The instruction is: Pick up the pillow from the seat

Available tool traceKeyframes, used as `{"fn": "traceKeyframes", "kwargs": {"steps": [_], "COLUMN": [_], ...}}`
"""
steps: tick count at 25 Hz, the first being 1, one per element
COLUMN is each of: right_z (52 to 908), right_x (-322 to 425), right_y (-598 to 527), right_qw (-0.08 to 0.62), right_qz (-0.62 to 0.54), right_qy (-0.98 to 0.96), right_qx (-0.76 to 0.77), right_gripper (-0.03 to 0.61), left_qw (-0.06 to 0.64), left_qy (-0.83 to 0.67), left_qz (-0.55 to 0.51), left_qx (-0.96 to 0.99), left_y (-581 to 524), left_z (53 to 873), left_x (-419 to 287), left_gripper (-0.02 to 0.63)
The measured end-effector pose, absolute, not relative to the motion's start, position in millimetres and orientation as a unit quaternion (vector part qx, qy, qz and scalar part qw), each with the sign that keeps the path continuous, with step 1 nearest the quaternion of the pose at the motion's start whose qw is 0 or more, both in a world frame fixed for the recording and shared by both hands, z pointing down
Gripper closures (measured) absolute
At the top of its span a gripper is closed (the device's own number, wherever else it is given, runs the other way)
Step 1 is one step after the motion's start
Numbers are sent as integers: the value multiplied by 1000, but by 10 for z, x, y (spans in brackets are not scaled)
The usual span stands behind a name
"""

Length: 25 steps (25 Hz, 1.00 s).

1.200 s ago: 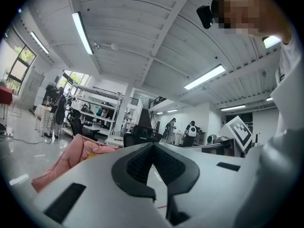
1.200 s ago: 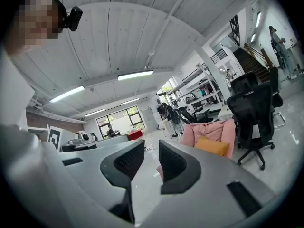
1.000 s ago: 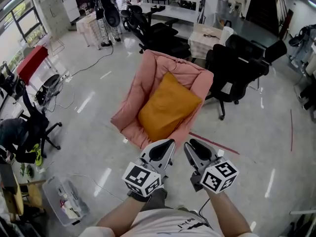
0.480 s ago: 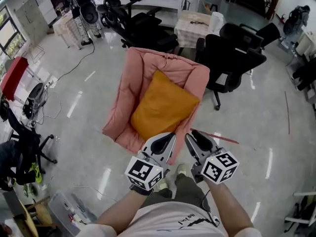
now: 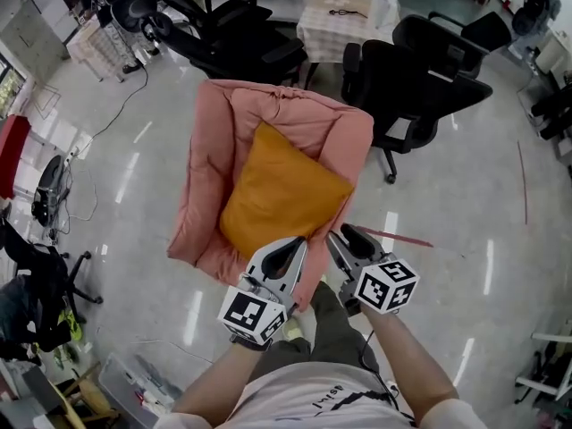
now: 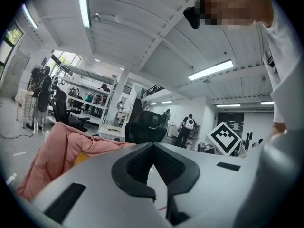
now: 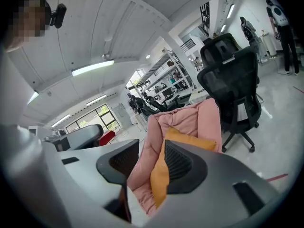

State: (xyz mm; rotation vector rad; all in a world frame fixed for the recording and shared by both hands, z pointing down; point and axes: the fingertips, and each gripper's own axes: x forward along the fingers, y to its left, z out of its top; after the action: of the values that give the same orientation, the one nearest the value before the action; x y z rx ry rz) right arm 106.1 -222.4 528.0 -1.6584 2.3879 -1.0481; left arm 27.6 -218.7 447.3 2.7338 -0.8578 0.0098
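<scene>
Approach: both grippers near the seat's front edge, nothing held.
The orange pillow [image 5: 281,195] lies tilted on the pink padded seat [image 5: 210,150], leaning on its back cushion. The left gripper [image 5: 284,250] has its jaw tips closed together, empty; the right gripper [image 5: 344,238] has its jaws parted, the pillow showing through the gap. Suggest opening the left, reaching past the seat's near edge, and pinching the two near corners so the soft pillow lifts evenly without dragging the seat padding. Glossy grey floor [image 5: 447,213]; black office chairs [image 5: 420,70] far right, a cloth-covered table [image 5: 340,21] beyond.
</scene>
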Motion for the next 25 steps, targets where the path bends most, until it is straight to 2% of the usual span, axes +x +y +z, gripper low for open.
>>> {"fn": "traceKeyframes", "kwargs": {"steps": [14, 21, 25], "right_z": [6517, 7182, 7368], "right_x": [1796, 1919, 1940], "right_y": [-3197, -3340, -3462], "right_qw": [-26, -43, -43], "right_qz": [-424, -465, -470], "right_qy": [736, 704, 696], "right_qx": [-527, -536, -541], "right_gripper": [380, 330, 327], "left_qw": [184, 206, 215], "left_qy": [-322, -328, -333], "left_qz": [48, 63, 72], "left_qx": [928, 920, 915], "left_y": [-3248, -3419, -3470], "left_z": [5308, 5686, 5853], "left_x": [924, 1018, 1011], "left_gripper": [603, 603, 603]}}
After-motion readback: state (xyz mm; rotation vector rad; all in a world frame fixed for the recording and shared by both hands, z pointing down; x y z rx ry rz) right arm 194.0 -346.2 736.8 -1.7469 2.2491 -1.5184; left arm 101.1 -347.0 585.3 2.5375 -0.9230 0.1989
